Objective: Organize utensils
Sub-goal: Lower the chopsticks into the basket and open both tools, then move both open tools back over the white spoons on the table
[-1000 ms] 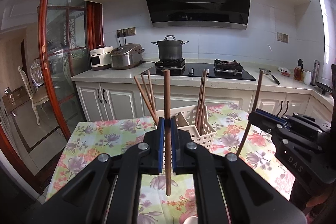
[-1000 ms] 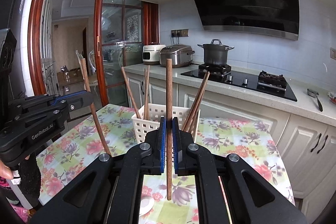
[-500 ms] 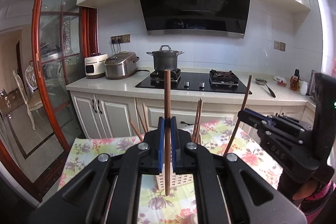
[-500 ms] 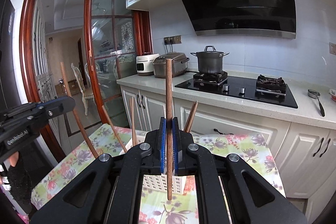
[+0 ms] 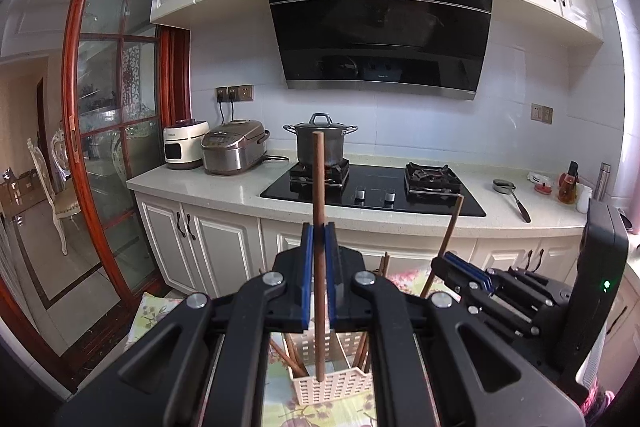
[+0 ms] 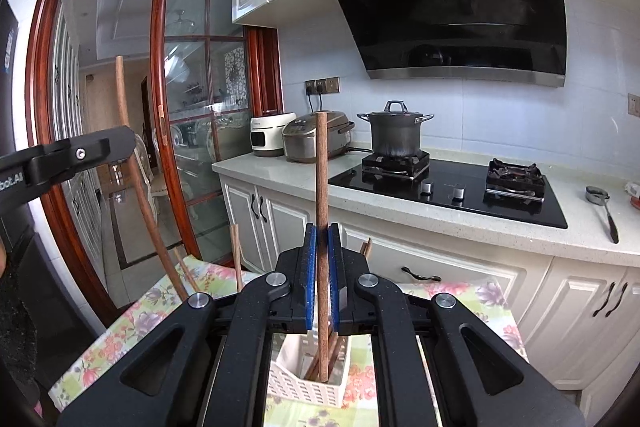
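Basket (image 5: 334, 385) mostly hidden behind grippers, on table (image 6: 132, 319); chopsticks (image 5: 362, 351) inside. L gripper (image 5: 319, 279) and R gripper (image 6: 322, 279) each clamp an upright chopstick (image 5: 319, 211) over basket.

Lidded pot (image 5: 320, 141) on black hob (image 5: 372, 189); rice cooker (image 5: 234, 147) beside it; range hood (image 5: 380, 23) above; ladle (image 5: 512, 193) on counter.

2 grippers (image 5: 319, 275) (image 6: 322, 279), 1 basket (image 5: 332, 385), 1 pot (image 5: 320, 143), 2 cookers (image 5: 234, 151) (image 5: 185, 143), 1 ladle (image 5: 510, 193)
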